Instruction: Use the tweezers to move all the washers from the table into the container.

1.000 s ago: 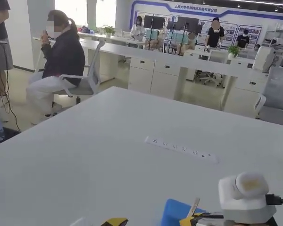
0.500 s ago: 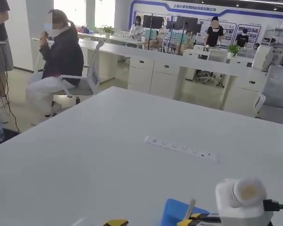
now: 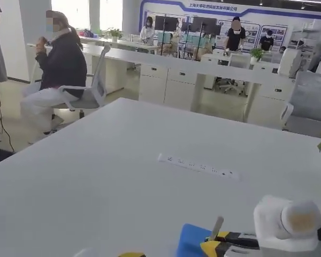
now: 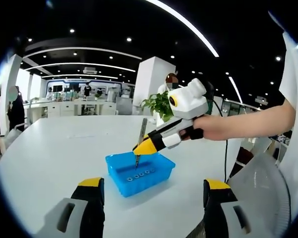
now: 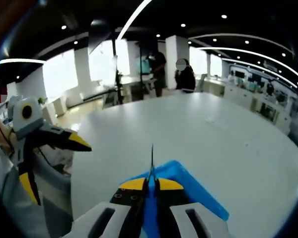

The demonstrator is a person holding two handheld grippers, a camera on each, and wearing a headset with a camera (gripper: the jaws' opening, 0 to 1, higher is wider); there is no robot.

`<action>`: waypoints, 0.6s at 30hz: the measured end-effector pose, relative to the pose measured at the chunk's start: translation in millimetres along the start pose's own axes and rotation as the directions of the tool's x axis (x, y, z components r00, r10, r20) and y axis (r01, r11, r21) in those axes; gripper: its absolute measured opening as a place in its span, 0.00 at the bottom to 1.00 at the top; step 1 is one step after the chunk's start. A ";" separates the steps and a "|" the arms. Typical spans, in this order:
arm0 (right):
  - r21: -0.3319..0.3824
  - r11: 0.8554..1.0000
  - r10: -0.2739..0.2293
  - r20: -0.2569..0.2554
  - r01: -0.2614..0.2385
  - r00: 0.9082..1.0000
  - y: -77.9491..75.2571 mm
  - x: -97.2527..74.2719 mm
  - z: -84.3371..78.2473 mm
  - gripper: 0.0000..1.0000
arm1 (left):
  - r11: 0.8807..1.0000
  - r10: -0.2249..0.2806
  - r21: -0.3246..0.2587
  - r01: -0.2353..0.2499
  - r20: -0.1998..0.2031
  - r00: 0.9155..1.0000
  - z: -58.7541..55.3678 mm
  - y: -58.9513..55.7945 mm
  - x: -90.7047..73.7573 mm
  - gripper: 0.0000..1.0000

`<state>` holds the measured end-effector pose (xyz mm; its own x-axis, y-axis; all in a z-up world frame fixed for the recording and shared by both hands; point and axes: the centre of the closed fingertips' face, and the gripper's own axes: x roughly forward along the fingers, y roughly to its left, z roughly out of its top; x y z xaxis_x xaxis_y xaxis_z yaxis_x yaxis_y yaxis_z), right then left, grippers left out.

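An open office lies behind: rows of white desks, a seated person at the far left, others standing by a blue wall display. The white bench (image 3: 96, 176) is bare apart from a white power strip (image 3: 198, 166) lying toward its far edge.

The blue container (image 4: 120, 184) sits close to the bench's near edge. In the left gripper view a short row of washers (image 4: 139, 174) lies on its floor. I can see no washers on the open bench top, though the strip along the near edge is largely hidden.

The right claw (image 4: 144, 147) is clamped tight on the tweezers (image 4: 141, 130), which point steeply down with their tip inside the container, just above or touching the row of washers. The pictures are too small to show whether a washer sits between the tweezer tips. The left claw (image 4: 152, 184) is spread wide and holds nothing, hanging just short of the container's near wall.

This looks like the drop-off step: a washer being delivered or just let go. The next move probably calls for easing the squeeze so the tweezer tips part, then lifting straight up clear of the wall without tipping the container. After that, the near edge of the bench should be checked for any washer left over; if none remains, the task is likely close to done.
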<state>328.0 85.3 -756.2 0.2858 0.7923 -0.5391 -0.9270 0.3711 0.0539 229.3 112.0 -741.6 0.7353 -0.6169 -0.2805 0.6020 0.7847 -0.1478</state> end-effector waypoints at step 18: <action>-0.106 0.952 0.263 -0.188 -0.286 0.946 88.3 -43.8 -69.8 0.04 | 0.947 -0.279 0.096 0.305 -0.220 0.935 -17.5 -43.5 -10.8 0.28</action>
<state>216.6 49.6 -786.6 -0.0193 0.7560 -0.6543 -0.9903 0.0754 0.1164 189.7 85.6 -748.7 0.4510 -0.7824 -0.4294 0.8247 0.5493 -0.1347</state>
